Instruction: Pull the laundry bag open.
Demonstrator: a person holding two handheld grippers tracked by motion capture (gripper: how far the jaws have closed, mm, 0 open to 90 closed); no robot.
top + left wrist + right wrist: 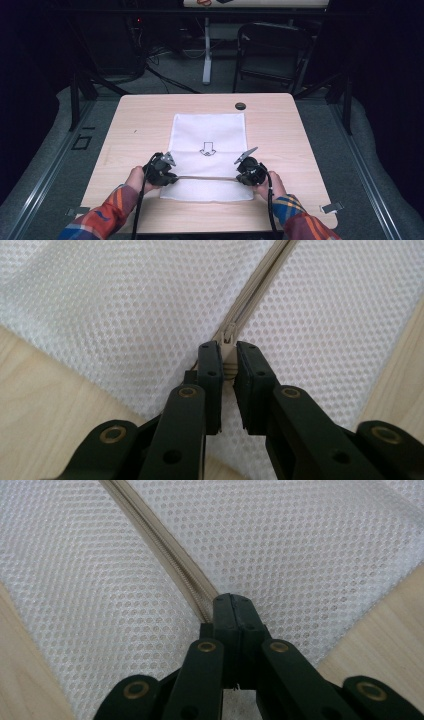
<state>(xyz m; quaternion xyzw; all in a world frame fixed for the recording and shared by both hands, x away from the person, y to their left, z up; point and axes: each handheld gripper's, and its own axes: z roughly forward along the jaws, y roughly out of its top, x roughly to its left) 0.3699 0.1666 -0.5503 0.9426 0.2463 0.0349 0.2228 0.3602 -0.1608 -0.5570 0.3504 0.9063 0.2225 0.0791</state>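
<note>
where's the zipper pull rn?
Left gripper view: the zipper pull sits pinched in the left gripper, at the left end of the zipper on the mesh bag.

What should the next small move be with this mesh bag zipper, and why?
Probably draw the left hand-held gripper along the zipper toward the right hand-held gripper. Its jaws pinch the zipper pull at one end, while the right one clamps the far end, holding the mesh bag taut.
</note>
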